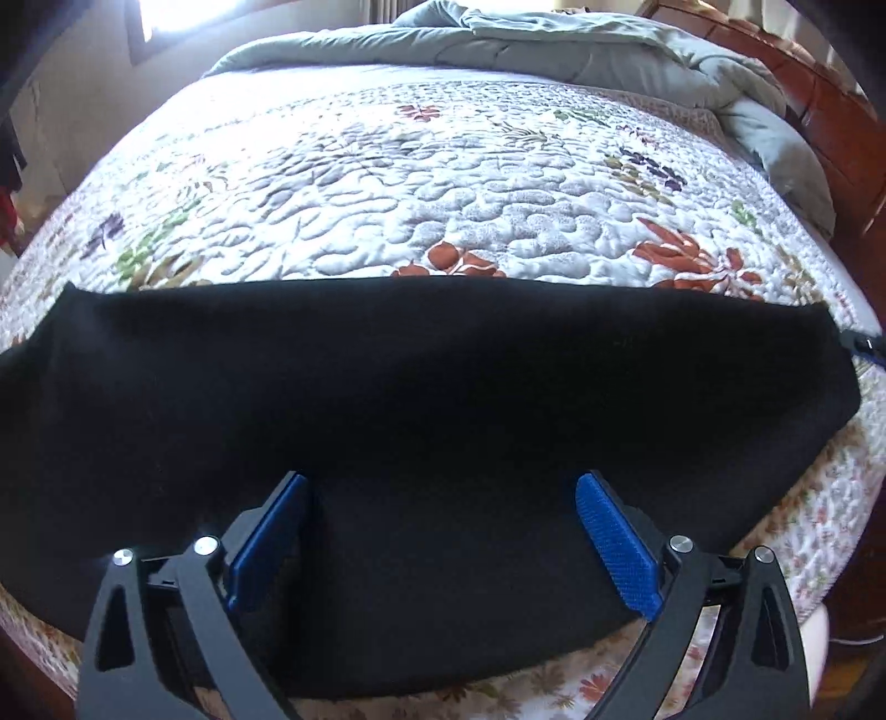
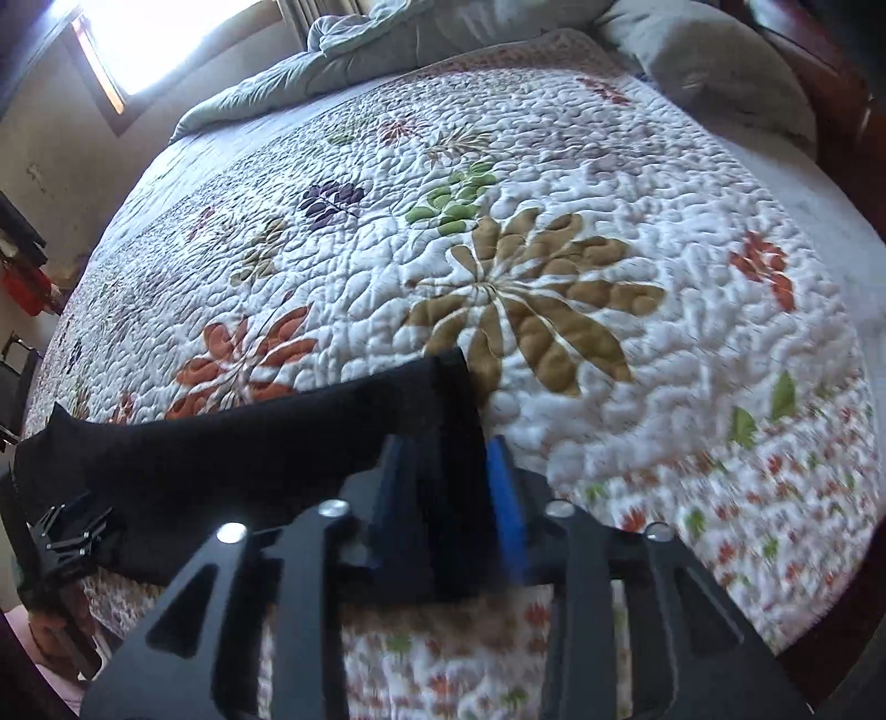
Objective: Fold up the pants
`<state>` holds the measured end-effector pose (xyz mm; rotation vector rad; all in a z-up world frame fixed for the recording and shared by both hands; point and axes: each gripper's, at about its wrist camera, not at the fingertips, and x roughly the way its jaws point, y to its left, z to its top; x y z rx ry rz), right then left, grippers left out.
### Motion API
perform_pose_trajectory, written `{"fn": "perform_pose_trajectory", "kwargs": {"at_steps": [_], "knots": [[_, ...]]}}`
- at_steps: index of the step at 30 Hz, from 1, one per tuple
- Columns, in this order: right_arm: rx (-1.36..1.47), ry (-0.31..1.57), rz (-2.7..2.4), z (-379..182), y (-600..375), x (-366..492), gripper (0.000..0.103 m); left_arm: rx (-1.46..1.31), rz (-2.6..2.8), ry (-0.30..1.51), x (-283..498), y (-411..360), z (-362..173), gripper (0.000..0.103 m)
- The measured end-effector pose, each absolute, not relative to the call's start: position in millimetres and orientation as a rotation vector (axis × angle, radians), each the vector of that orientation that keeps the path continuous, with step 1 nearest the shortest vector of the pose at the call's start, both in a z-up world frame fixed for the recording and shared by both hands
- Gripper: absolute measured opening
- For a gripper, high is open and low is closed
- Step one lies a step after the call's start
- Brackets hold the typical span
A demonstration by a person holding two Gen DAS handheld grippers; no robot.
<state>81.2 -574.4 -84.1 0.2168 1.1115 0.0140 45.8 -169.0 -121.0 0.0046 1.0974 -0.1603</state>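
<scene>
- Pants [image 1: 421, 387]: black, lying as one long flat band across the near edge of the bed [image 1: 387, 183]. The band looks like a single width, so my guess is the legs are already laid one on the other; the cloth is too dark to show layers.
- Done so far, as a judgement: the lengthwise fold, and the smoothing. Far edge runs straight, no bunching in sight.
- Left to do, as a judgement: the crosswise folds, end brought over to end, to make a compact stack.
- Left gripper [image 1: 443, 545]: spread wide, nothing between the blue pads [image 1: 617, 545]. It sits low over the near edge of the pants near their middle, aimed across the bed. Whether the tips touch the cloth, I cannot tell.
- Right gripper [image 2: 451, 509]: nearly closed, pinching the right end of the pants [image 2: 232, 459] between its pads, at the bed's near edge. It points up the bed, slightly tilted; the view is a little blurred.
- Left gripper seen from the right view [image 2: 66, 534]: at the far left, beside the pants.
- Duvet [image 1: 554, 50]: grey, heaped at the far side of the bed, well apart from the pants.
</scene>
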Motion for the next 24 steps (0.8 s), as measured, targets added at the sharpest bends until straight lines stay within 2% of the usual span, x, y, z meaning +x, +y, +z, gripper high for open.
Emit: {"fn": "perform_pose_trajectory", "kwargs": {"at_steps": [1, 3, 4, 9, 13, 14, 15, 16, 17, 18, 24], "knots": [[0.233, 1.120, 0.012, -81.6, -574.9, 72.4, 0.037, -0.009, -0.162, 1.105, 45.8, -168.6, -119.0, 0.097], [0.304, 1.140, 0.019, -84.4, -577.0, 54.7, 0.049, -0.028, -0.159, 1.127, 43.9, -167.1, -116.8, 0.097], [0.354, 1.152, 0.037, -88.3, -578.7, 48.7, 0.051, -0.041, -0.162, 1.143, 43.1, -166.6, -116.6, 0.097], [0.634, 1.197, 0.102, -135.3, -581.2, 30.0, 0.054, -0.034, -0.161, 1.153, 39.4, -167.0, -118.6, 0.097], [0.719, 1.112, 0.118, -147.4, -589.0, 42.6, 0.053, -0.044, -0.152, 1.157, 36.7, -159.4, -117.6, 0.097], [0.709, 1.104, 0.116, -148.9, -589.2, 47.7, 0.046, -0.051, -0.148, 1.160, 36.3, -156.5, -117.9, 0.097], [0.687, 1.101, 0.102, -150.5, -588.7, 53.7, 0.034, -0.060, -0.140, 1.162, 35.6, -152.9, -118.1, 0.097], [0.664, 1.108, 0.088, -151.2, -586.8, 59.1, 0.030, -0.066, -0.133, 1.163, 35.1, -150.3, -118.0, 0.097], [0.648, 1.108, 0.096, -148.1, -583.7, 63.3, 0.016, -0.069, -0.129, 1.163, 34.8, -148.1, -117.7, 0.097], [0.641, 1.097, 0.114, -142.4, -581.7, 64.7, 0.010, -0.065, -0.119, 1.159, 34.0, -145.6, -116.7, 0.097], [0.522, 0.913, 0.111, -69.9, -586.5, 54.1, 0.009, -0.092, -0.056, 1.097, 26.9, -116.4, -103.7, 0.097]]}}
